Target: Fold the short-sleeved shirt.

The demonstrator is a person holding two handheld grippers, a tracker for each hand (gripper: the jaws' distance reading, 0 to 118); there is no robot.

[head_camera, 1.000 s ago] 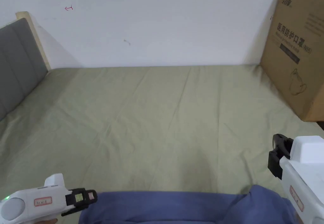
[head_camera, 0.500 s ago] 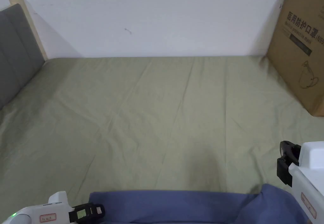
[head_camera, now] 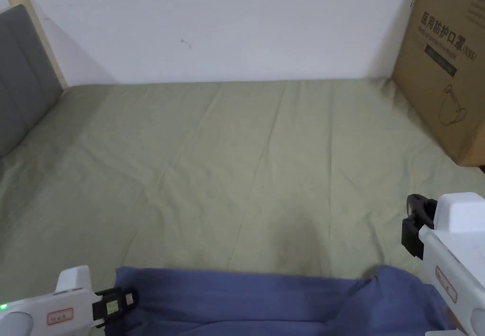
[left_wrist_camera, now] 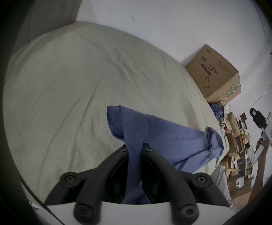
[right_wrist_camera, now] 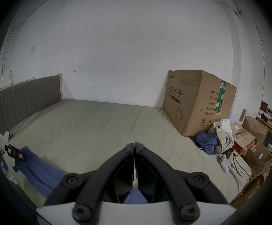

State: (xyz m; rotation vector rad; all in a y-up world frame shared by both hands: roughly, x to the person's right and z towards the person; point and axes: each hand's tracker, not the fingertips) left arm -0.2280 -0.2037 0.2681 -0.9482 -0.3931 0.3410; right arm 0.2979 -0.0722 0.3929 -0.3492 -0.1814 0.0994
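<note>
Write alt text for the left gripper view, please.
The left gripper has its two black jaws shut on a fold of a blue shirt, which trails off to the right across a pale green bed sheet. A cardboard box stands at the bed's far corner, and the right gripper is held up at the far right.

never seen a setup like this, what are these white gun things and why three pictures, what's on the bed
No robot here: a person holds two white handheld grippers with black jaws. One picture comes from a camera on the person's head, the other two from cameras riding on each gripper. A blue short-sleeved shirt lies at the near edge of a bed with a pale green sheet; a big brown cardboard box stands at its far right. The left gripper is shut on the shirt's cloth. The right gripper is shut, holding nothing.
</note>
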